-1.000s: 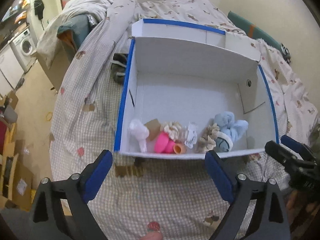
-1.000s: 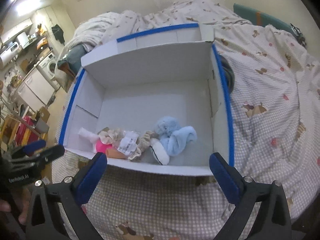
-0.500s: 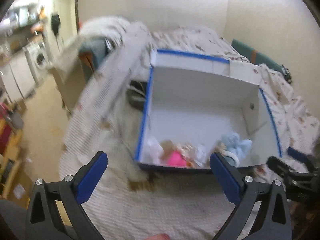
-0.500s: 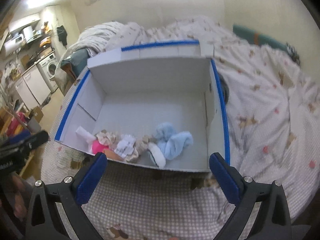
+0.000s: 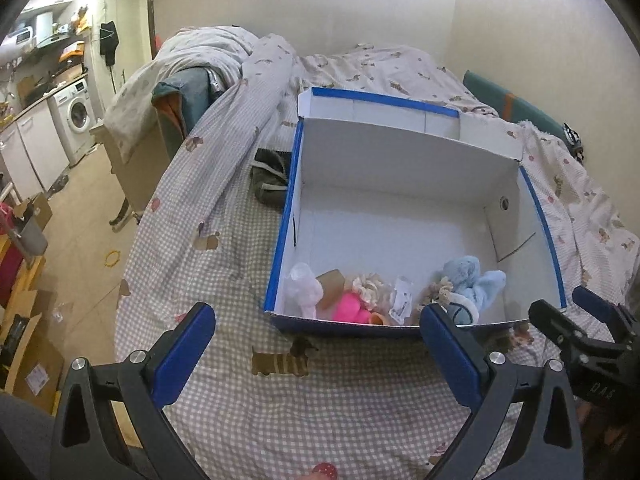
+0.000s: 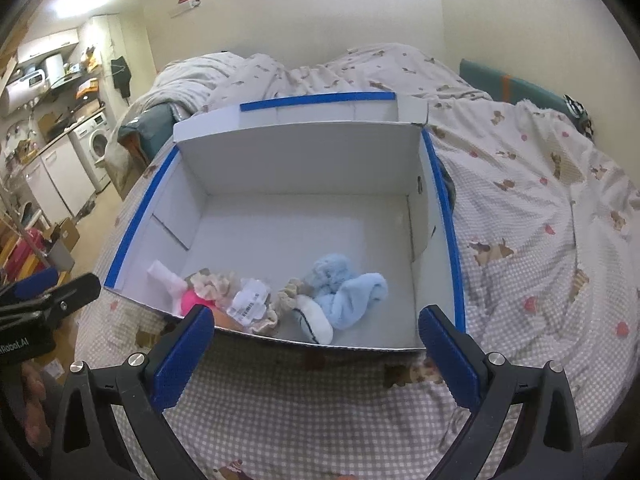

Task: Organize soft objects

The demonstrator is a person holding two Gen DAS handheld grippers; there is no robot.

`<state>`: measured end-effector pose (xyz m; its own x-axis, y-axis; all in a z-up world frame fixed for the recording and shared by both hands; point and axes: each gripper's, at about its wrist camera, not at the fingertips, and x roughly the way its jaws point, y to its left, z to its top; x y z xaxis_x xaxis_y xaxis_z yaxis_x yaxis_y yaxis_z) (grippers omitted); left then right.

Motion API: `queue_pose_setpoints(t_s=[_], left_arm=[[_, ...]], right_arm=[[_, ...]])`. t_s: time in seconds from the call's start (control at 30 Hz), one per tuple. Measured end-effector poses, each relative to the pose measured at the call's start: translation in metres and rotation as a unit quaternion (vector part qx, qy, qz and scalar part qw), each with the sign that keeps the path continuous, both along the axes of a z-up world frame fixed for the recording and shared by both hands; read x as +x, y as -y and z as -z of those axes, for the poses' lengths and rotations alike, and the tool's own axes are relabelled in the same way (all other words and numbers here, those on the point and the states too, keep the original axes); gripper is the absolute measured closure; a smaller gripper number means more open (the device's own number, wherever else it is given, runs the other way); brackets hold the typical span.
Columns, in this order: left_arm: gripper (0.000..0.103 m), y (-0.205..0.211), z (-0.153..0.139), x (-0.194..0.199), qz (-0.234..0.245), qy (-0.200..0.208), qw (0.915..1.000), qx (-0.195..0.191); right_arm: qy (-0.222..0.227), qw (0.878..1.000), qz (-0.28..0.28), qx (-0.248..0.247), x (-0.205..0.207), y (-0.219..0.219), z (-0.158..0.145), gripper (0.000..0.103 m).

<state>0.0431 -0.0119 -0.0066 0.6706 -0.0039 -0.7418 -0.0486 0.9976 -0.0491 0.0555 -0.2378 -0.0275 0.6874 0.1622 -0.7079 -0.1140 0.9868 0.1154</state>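
Note:
A white cardboard box [image 5: 400,152] [image 6: 304,160] with blue-taped edges lies open on the bed. Along its near wall lie soft items: a light blue fluffy cloth [image 5: 474,276] [image 6: 346,284], a pink piece [image 5: 352,308] [image 6: 191,300], a white piece [image 5: 302,290] [image 6: 164,276], beige scrunchies [image 5: 370,286] [image 6: 212,280] and a white rolled sock [image 6: 316,320]. My left gripper [image 5: 316,332] stands open over the checked cover, short of the box, with nothing between its fingers. My right gripper [image 6: 316,332] is likewise open and empty in front of the box; it also shows at the right edge of the left wrist view [image 5: 576,320].
The box rests on a checked bedcover [image 5: 320,400] [image 6: 540,260] with a rumpled duvet [image 5: 208,52] behind. A dark garment [image 5: 270,178] lies left of the box. Off the bed's left edge are floor, cardboard boxes [image 5: 24,364] and a washing machine [image 5: 78,114].
Both views have pulled back and tilted up from the box, so more room and wall show. The left gripper's fingers stand a little wider than a second ago. The box's contents have not moved.

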Motion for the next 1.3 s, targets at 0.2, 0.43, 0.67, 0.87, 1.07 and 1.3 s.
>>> queue_pose_setpoints(t_s=[0.2,0.43,0.67,0.87,1.07,1.3], left_arm=[[0.001,-0.0023,0.0054,0.0005,0.003,-0.015,0.9999,-0.005],[0.001,0.0011,0.0041,-0.0011,0.008,-0.009,0.9999,0.0],[0.001,0.0018,0.0038,-0.0017,0.007,-0.01,0.9999,-0.001],[0.001,0.0026,0.006,-0.0029,0.011,-0.014,0.9998,0.001],[0.001,0.0022,0.0062,-0.0028,0.01,-0.013,0.9999,0.003],[0.001,0.0022,0.0061,-0.0021,0.01,-0.013,0.9999,0.005]], right_arm=[[0.001,1.0,0.005,0.005,0.0006,0.0028,-0.0005,0.0],[0.004,1.0,0.006,0.006,-0.0003,0.0025,-0.0011,0.0],[0.008,1.0,0.005,0.006,-0.002,0.002,-0.0034,0.0],[0.009,1.0,0.007,0.005,-0.0028,0.0025,-0.0046,0.0],[0.012,1.0,0.007,0.004,-0.003,0.0035,-0.006,0.0],[0.013,1.0,0.007,0.004,-0.0033,0.0035,-0.0069,0.0]])
